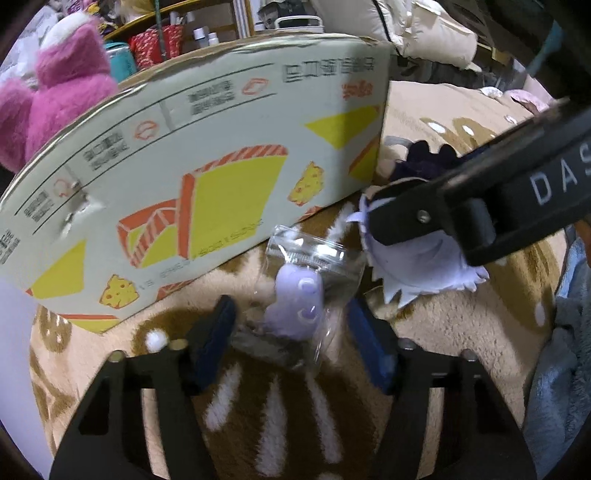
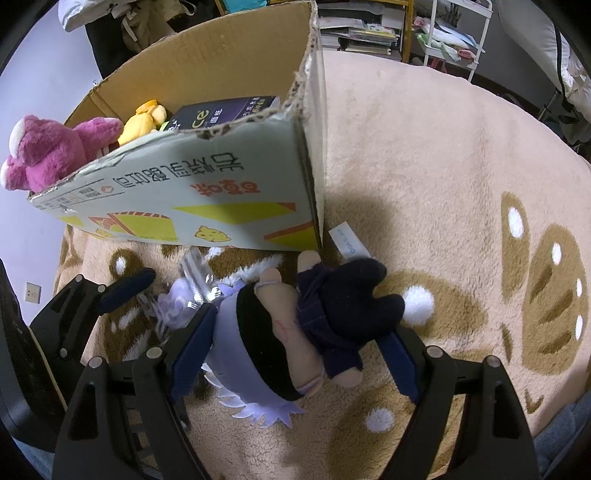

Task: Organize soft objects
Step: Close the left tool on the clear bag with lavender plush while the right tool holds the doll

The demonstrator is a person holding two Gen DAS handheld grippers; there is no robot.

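Observation:
A small lilac plush in a clear plastic bag point(image 1: 295, 306) lies on the bear-pattern rug point(image 1: 461, 314) in front of the carton point(image 1: 221, 166). My left gripper point(image 1: 293, 332) is shut on it, both blue pads against the crumpled bag. To its right lies a doll point(image 2: 266, 332) with spiky lilac hair, a black blindfold and dark clothes. My right gripper point(image 2: 295, 350) stands open around it, one finger by the head and one by the legs, with no visible squeeze. In the left wrist view one of its fingers point(image 1: 406, 218) crosses over the doll's hair point(image 1: 417, 266).
The open carton point(image 2: 207, 184) holds a pink plush bear point(image 2: 48, 155), a yellow plush point(image 2: 144, 122) and a dark box point(image 2: 225, 110). The rug point(image 2: 424, 166) stretches to the right. A blue-grey blanket point(image 1: 561, 350) lies at the right edge. Bookshelves point(image 2: 362, 33) and a white rack point(image 2: 454, 33) stand behind.

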